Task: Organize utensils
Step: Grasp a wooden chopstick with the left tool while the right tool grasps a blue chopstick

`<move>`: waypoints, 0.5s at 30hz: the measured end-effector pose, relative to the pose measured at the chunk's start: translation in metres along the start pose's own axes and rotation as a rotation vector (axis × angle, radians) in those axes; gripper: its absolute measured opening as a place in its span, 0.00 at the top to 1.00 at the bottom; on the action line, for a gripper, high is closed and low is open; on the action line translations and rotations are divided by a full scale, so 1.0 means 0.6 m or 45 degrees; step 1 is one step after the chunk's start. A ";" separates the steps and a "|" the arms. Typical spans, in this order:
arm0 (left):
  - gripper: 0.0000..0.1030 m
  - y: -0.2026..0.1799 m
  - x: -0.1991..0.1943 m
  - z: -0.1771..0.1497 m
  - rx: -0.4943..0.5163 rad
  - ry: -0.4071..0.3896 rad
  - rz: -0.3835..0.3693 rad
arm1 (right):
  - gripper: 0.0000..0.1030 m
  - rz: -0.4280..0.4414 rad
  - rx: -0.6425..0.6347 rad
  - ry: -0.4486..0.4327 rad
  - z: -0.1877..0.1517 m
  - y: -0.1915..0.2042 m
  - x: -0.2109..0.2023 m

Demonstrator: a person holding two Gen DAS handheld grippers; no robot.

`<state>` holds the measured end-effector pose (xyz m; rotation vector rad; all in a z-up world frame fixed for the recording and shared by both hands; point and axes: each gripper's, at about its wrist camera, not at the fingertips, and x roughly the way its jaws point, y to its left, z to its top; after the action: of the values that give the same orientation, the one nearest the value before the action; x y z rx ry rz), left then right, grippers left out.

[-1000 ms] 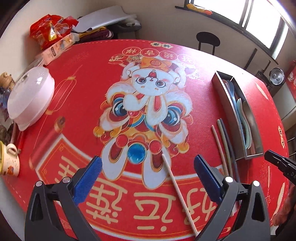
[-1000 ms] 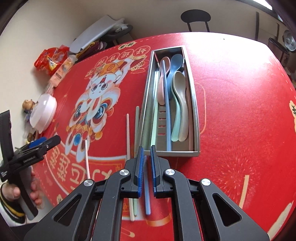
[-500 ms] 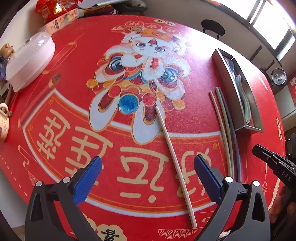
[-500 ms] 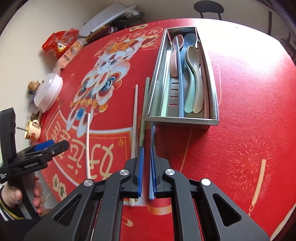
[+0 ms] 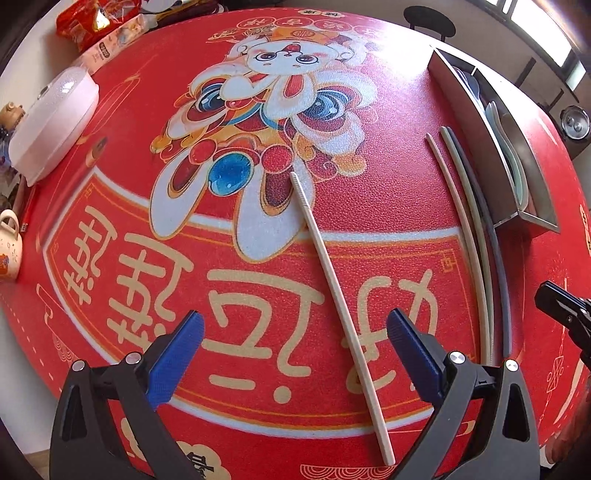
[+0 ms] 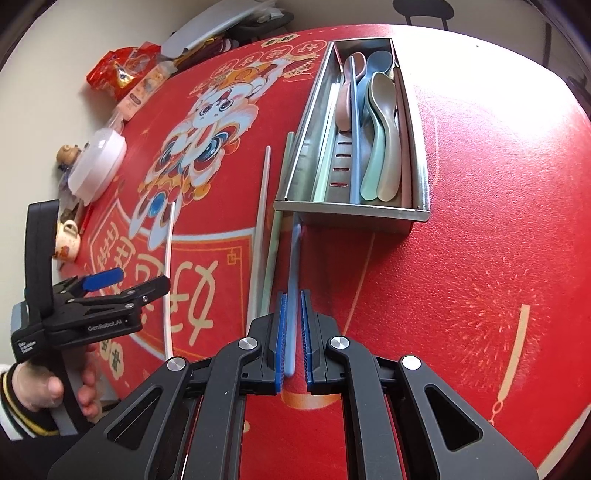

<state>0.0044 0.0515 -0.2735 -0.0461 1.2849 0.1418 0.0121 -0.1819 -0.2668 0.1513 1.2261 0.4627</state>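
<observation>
A cream chopstick [image 5: 332, 280] lies alone on the red table mat [image 5: 258, 332], and my left gripper [image 5: 295, 343] hovers open just above its near half. Further right lie a pale chopstick [image 5: 458, 206], a green chopstick [image 5: 476, 221] and a blue chopstick [image 6: 293, 258] side by side, beside the steel utensil tray [image 6: 351, 212]. My right gripper [image 6: 292, 295] is shut on the blue chopstick's near end, which rests low on the mat. The tray holds several spoons [image 6: 384, 147] and chopsticks. The left gripper [image 6: 136, 280] also shows at the left of the right wrist view.
A white lidded bowl [image 5: 51, 125], a small mug [image 5: 9, 247] and snack packets [image 5: 96, 22] line the table's left and far edge. A person's hand [image 6: 55, 387] grips the left tool. A black chair [image 5: 428, 18] stands beyond the table.
The left gripper has sunk toward the mat and now sits close over the cream chopstick, still open. The right gripper came down a little along the blue chopstick and stays shut.
</observation>
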 end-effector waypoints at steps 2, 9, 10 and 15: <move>0.14 -0.009 0.000 0.000 0.019 -0.010 0.019 | 0.92 -0.003 0.003 0.004 -0.001 -0.005 0.001; 0.73 -0.022 0.003 -0.001 0.065 0.000 -0.026 | 0.92 -0.019 0.008 0.013 0.002 -0.011 0.013; 0.79 -0.021 0.003 0.001 0.071 -0.001 -0.034 | 0.92 -0.014 0.008 0.010 0.003 -0.010 0.015; 0.90 -0.013 0.004 0.004 0.073 -0.003 -0.078 | 0.75 -0.036 -0.016 -0.010 0.011 0.000 0.022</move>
<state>0.0081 0.0441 -0.2756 -0.0361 1.2829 0.0522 0.0216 -0.1754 -0.2762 0.1250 1.2158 0.4445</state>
